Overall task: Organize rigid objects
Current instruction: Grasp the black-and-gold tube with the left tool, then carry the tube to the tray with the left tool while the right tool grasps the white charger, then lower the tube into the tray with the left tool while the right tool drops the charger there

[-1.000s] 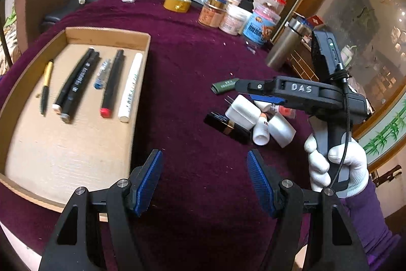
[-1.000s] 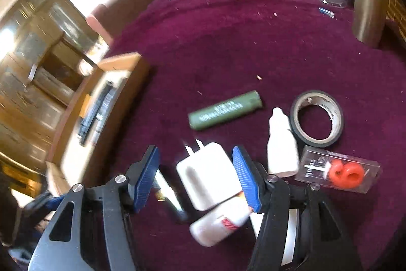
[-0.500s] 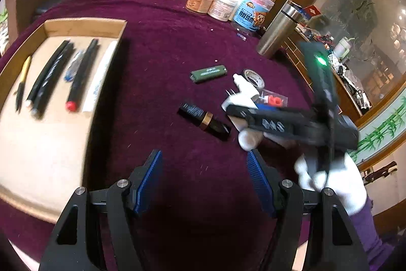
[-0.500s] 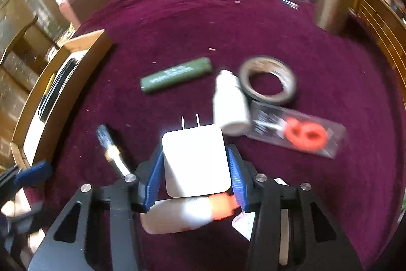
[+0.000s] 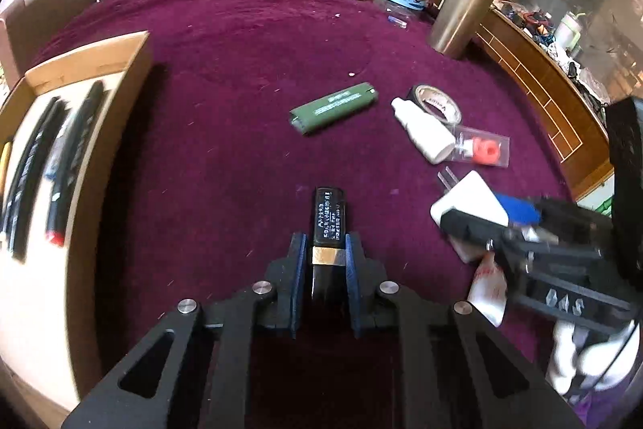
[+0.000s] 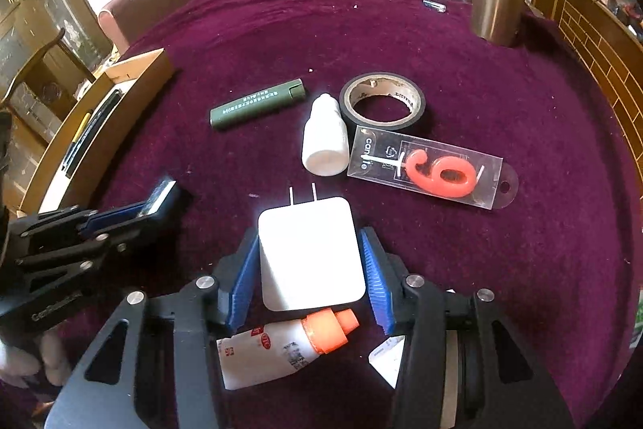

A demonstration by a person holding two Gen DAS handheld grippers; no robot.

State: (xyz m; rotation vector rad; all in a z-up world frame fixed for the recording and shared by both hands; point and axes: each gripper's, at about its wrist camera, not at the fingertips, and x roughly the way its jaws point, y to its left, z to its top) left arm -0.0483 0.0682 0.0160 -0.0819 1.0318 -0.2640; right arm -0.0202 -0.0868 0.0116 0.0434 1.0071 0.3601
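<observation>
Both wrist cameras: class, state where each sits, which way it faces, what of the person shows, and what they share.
Left wrist: on the left gripper, angled down at the black tube; a gloved hand shows.
Right wrist: on the right gripper, angled down at the white charger.
Shared: green lighter, black tape roll.

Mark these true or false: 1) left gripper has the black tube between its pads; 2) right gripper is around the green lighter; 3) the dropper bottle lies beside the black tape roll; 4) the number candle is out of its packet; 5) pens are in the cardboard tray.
1) True: the left gripper, jaws closing, has the black tube between its pads.
2) False: the right gripper brackets the white charger; the green lighter lies apart on the cloth.
3) True: the dropper bottle lies beside the black tape roll.
4) False: the number candle sits inside its clear packet.
5) True: pens lie in the cardboard tray.
</observation>
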